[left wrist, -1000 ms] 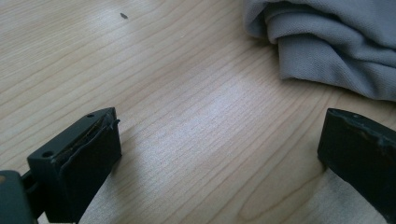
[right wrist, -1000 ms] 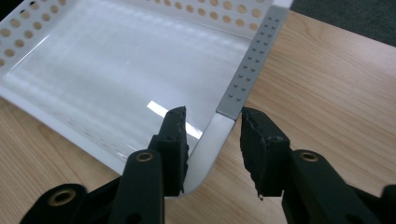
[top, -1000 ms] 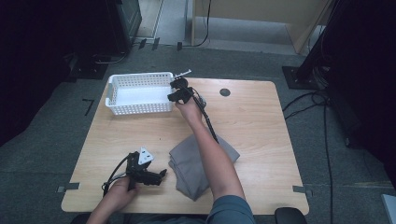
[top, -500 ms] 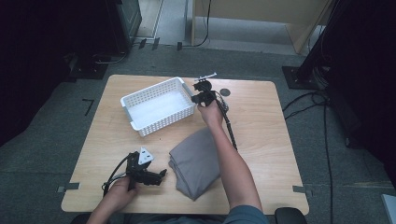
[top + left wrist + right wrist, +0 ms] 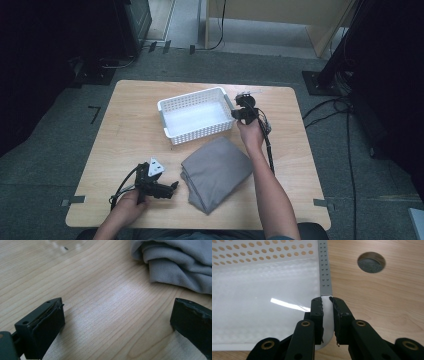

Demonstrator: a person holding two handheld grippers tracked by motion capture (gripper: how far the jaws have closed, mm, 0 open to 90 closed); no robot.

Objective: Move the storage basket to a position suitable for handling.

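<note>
While the right tongs (image 5: 327,302) pinch the white basket's (image 5: 192,100) corner, the left tongs (image 5: 117,315) gape.

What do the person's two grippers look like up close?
Both are black. The left gripper carries a grey three-cornered plate on top, a black cable loops from it, and its jaws are thick, blocky pads. The right gripper trails a black cable along the forearm; its jaw arms have brass-coloured rivets and rough-edged pads. Forearms are bare; a blue-grey sleeve edge shows.
</note>
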